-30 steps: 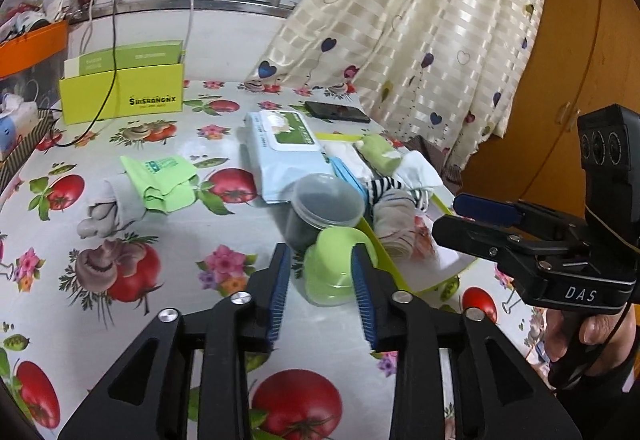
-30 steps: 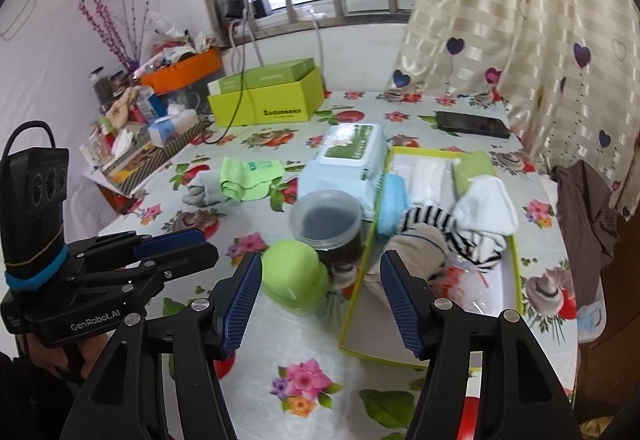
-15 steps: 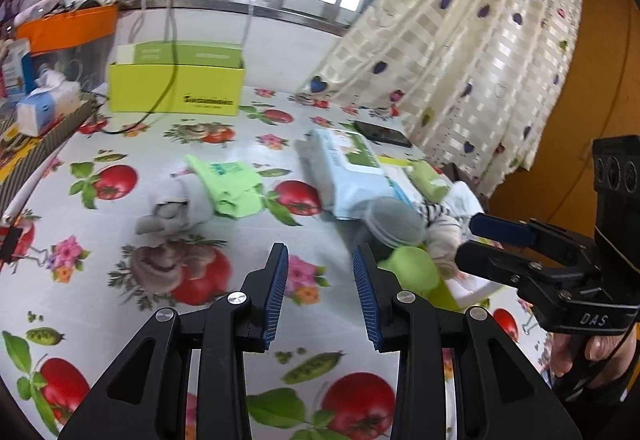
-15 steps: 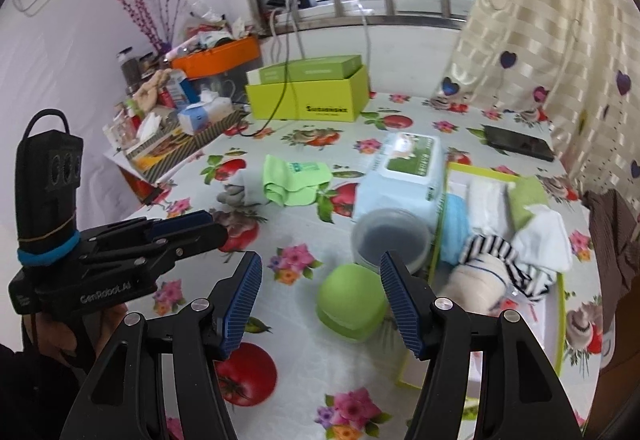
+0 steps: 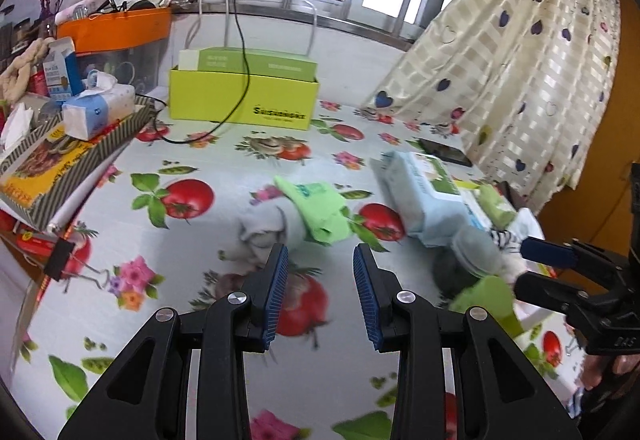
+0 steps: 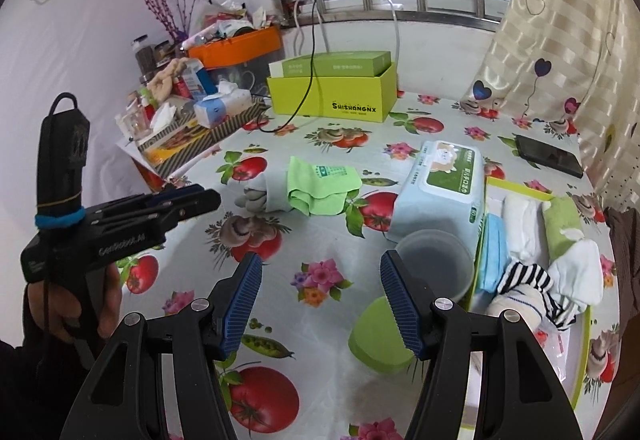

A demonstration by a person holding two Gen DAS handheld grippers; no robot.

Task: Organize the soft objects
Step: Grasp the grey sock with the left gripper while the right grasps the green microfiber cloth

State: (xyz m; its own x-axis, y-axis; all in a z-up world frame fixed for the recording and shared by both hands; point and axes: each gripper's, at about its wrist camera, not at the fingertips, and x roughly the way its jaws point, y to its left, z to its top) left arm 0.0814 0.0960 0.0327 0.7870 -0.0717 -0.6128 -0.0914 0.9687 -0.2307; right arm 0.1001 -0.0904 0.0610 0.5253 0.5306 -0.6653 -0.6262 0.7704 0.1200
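A folded green cloth (image 5: 320, 207) (image 6: 320, 183) lies mid-table, overlapping a crumpled grey sock (image 5: 262, 230) (image 6: 260, 195). My left gripper (image 5: 320, 256) hovers just short of them, open with nothing between its pads; in the right wrist view the left gripper (image 6: 196, 199) shows at the left. My right gripper (image 6: 320, 264) is open and empty over the tablecloth. A yellow-rimmed tray (image 6: 580, 380) at the right holds a striped sock (image 6: 524, 280), white socks and a green cloth. In the left wrist view the right gripper (image 5: 540, 268) reaches in from the right edge.
A wet-wipes pack (image 6: 440, 187), a clear plastic jar (image 6: 436, 260) and its green lid (image 6: 380, 336) sit beside the tray. A yellow-green box (image 5: 244, 99) with a cable stands at the back. A striped box of clutter (image 5: 72, 155) lines the left edge. A phone (image 6: 548, 155) lies by the curtain.
Both grippers have swung left. The left one went from the green lid and jar to face the grey sock and green cloth. The lid now lies by the right gripper's right finger.
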